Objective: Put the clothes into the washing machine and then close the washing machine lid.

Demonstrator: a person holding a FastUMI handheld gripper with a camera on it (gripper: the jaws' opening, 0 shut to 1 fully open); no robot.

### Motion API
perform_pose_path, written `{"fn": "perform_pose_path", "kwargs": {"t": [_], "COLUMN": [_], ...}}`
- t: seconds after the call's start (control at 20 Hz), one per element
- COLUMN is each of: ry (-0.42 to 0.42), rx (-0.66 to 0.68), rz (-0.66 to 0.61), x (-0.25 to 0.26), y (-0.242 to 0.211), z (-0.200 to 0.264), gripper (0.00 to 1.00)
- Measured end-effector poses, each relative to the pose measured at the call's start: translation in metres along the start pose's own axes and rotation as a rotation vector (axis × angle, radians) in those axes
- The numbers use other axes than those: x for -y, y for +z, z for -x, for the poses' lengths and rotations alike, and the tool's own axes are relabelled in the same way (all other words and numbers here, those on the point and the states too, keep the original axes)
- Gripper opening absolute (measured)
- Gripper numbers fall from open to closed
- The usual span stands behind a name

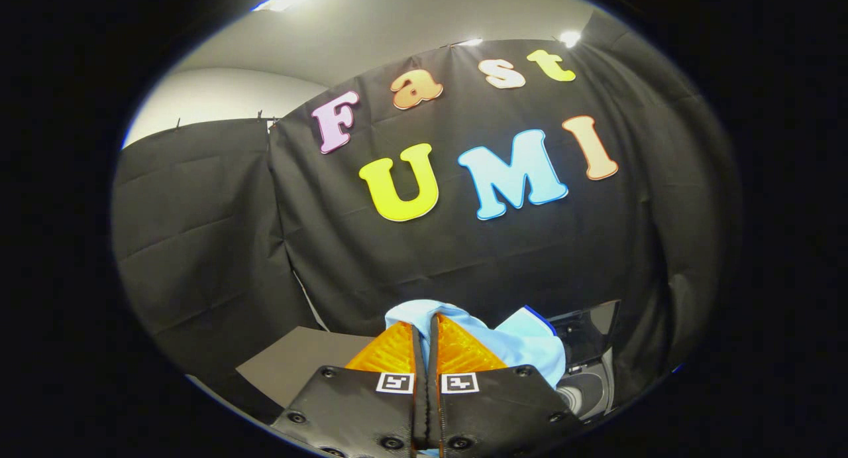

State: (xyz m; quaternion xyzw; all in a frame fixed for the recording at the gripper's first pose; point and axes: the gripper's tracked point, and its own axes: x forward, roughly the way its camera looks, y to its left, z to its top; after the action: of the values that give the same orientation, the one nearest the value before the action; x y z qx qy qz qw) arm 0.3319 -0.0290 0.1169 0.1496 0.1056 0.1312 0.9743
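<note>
My gripper (424,325) is shut on a light blue garment (517,342), held up in the air in front of the black cloth wall. The cloth bunches over the fingertips and hangs off to their right, with a dark blue trim at its upper edge. Below and to the right of the fingers sits the washing machine (586,385), its dark lid (589,332) standing raised and its round grey opening partly hidden behind the garment.
A grey-brown tabletop (291,368) lies to the left of the fingers. The black cloth wall (464,259) hangs close behind, with a second panel (199,232) angled in at the left.
</note>
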Motion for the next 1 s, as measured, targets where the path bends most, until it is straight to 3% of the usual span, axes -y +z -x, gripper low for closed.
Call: {"fn": "perform_pose_path", "kwargs": {"t": [0.45,1.0], "ry": [-0.092,-0.163], "rx": [-0.028,-0.162], "rz": [-0.002,0.003], "x": [0.048,0.098], "y": [-0.02,-0.099], "z": [0.003,-0.016], "gripper": [0.01,0.01]}}
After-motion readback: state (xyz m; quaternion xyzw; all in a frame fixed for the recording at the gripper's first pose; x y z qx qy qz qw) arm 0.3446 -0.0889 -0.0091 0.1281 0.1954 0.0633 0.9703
